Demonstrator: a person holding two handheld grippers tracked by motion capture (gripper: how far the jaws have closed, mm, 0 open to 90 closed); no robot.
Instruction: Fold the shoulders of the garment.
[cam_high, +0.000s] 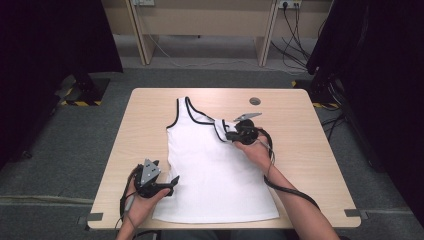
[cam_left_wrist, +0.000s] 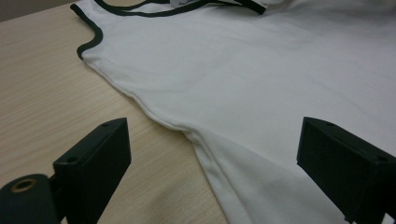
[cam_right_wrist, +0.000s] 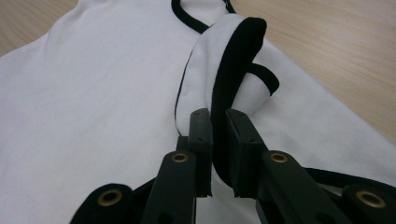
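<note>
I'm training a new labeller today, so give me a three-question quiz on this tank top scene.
1. True or false: the right tongs are clamped on the black-trimmed shoulder strap of the white tank top.
2. Multiple choice: the left tongs are (A) shut on the hem, (B) open by the top's side edge, (C) holding a strap.
3. Short answer: what small round thing sits in the wooden table beyond the tank top?

Key: 1 true; 2 B; 3 a grey round cap.
</note>
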